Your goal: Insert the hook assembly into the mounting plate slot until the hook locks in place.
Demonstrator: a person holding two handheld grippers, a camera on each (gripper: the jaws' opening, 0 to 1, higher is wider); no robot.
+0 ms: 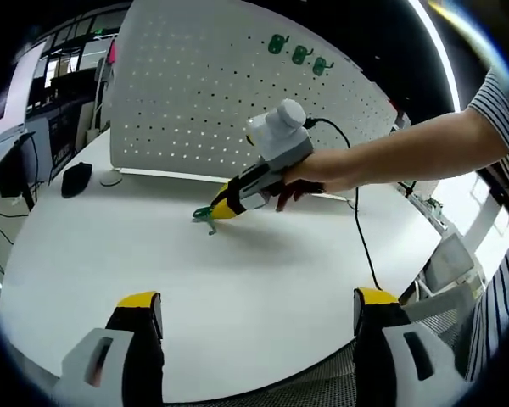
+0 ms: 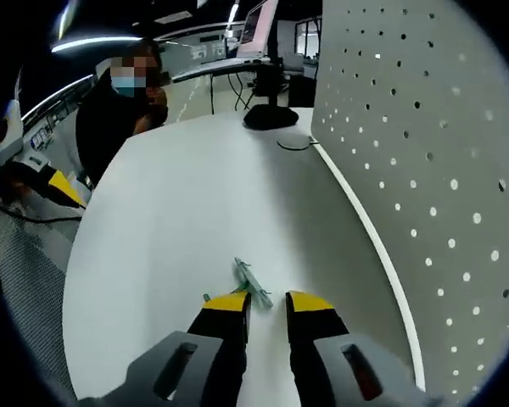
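Worktop (image 1: 237, 280) runs white and bare from its near curved edge to the upright pegboard (image 1: 204, 93), where three green hooks (image 1: 299, 55) hang near the top. Green hook assembly (image 2: 253, 281) lies flat mid-surface, well short of the board; the right gripper (image 2: 267, 302) reaches it with jaws narrowly parted around its near end. The left gripper (image 1: 259, 305) hovers back, jaws spread wide.

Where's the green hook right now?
The green hook lies on the white table, right at the right gripper tips. In the left gripper view it sits mid-table, in front of the pegboard.
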